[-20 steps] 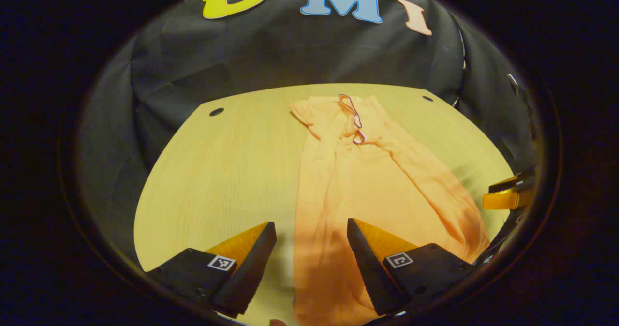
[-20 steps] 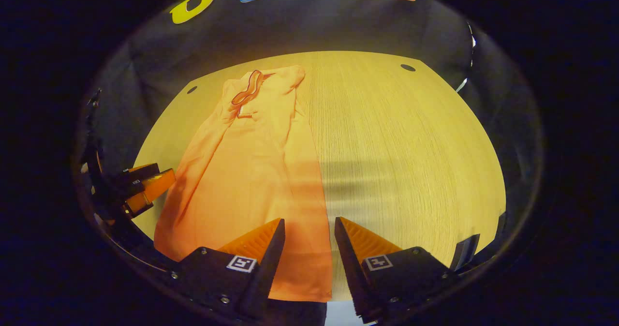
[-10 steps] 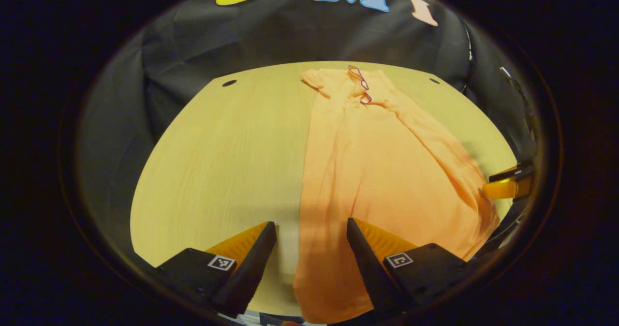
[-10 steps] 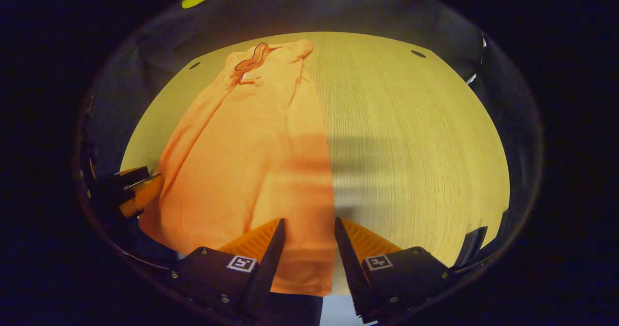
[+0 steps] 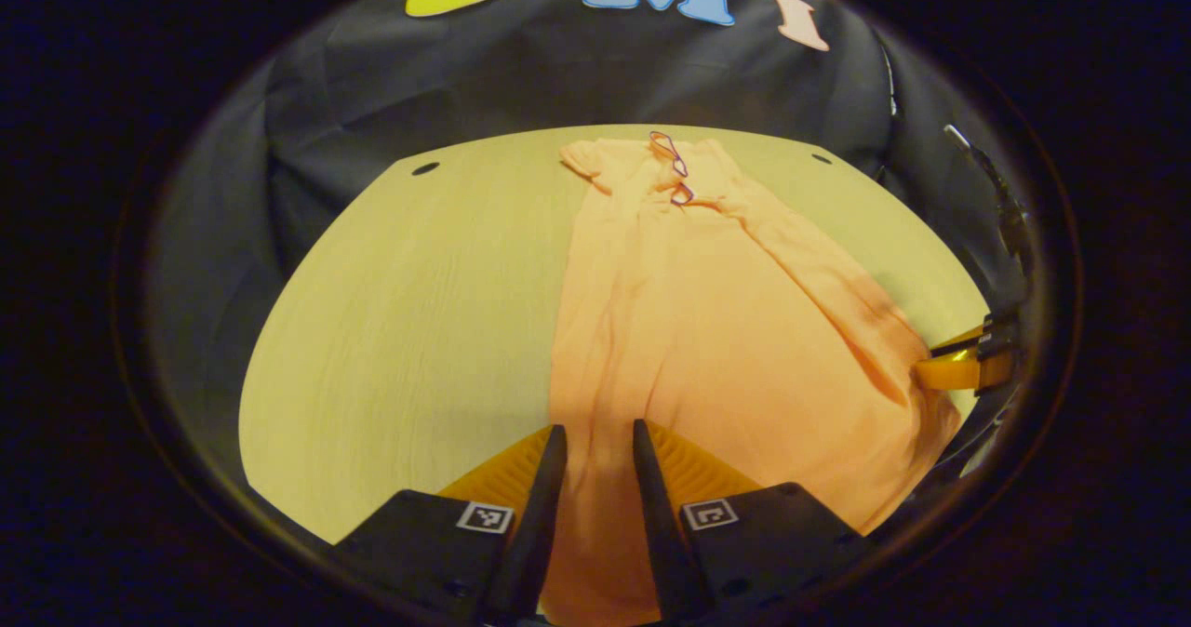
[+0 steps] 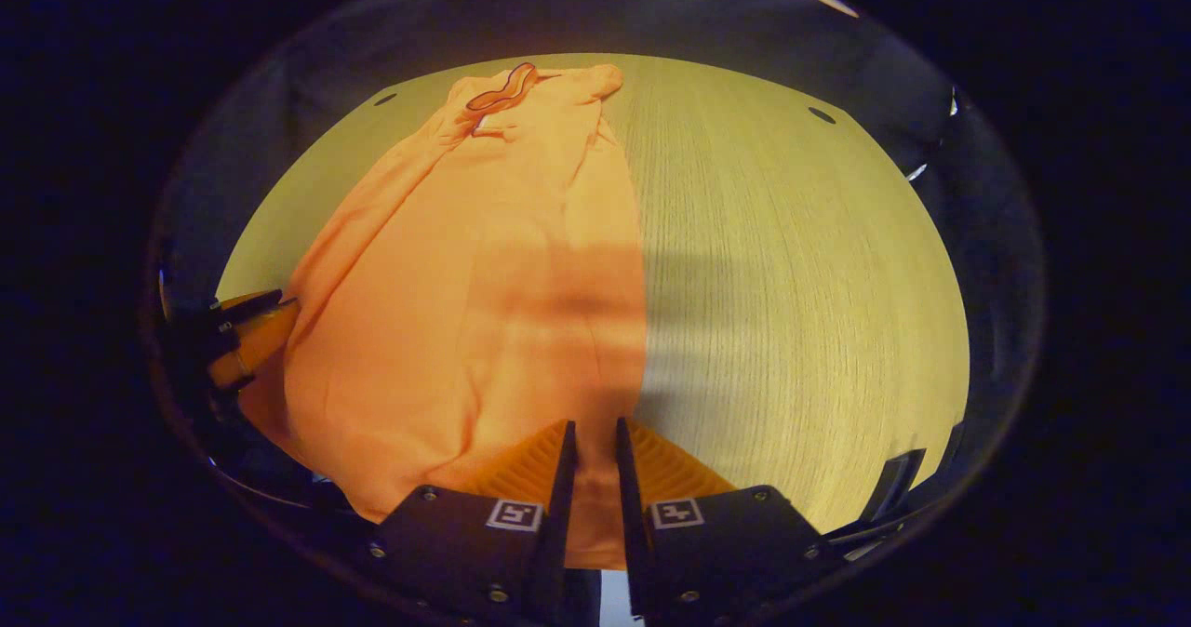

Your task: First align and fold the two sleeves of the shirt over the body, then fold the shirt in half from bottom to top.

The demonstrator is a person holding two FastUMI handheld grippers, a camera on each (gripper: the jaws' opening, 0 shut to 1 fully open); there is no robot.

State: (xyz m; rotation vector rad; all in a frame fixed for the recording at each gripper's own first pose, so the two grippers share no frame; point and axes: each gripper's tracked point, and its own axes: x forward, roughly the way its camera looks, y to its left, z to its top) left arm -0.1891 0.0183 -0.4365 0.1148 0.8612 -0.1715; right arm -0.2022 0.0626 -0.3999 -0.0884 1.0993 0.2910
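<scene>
- Two grippers sit low at the near hem of an orange shirt [image 5: 726,329], one at each bottom corner
- Left gripper [image 5: 594,436]: fingers drawn close with a narrow gap, and the shirt's hem edge runs up between them; whether both fingers press the cloth cannot be told
- Right gripper [image 6: 594,433]: fingers nearly together, a thin slit left, with the shirt's [image 6: 475,273] right-hand hem corner lying in that slit; a firm pinch cannot be confirmed
- In the left gripper view the other gripper shows at the far right edge, its tip touching the shirt's side near the hem
- In the right gripper view the other gripper shows at the far left edge, against the shirt's lower side
- Shirt lies flat and lengthwise on a pale wooden table [image 5: 409,311], hem near, neck far; both sleeves lie folded in over the body, so it reads as a long narrow strip
- A dark-edged collar [image 5: 672,154] marks the far end, close to the table's back edge
- Small dark holes sit at the table's [image 6: 800,264] far corners
- Shadow bands cross the shirt and the wood midway
</scene>
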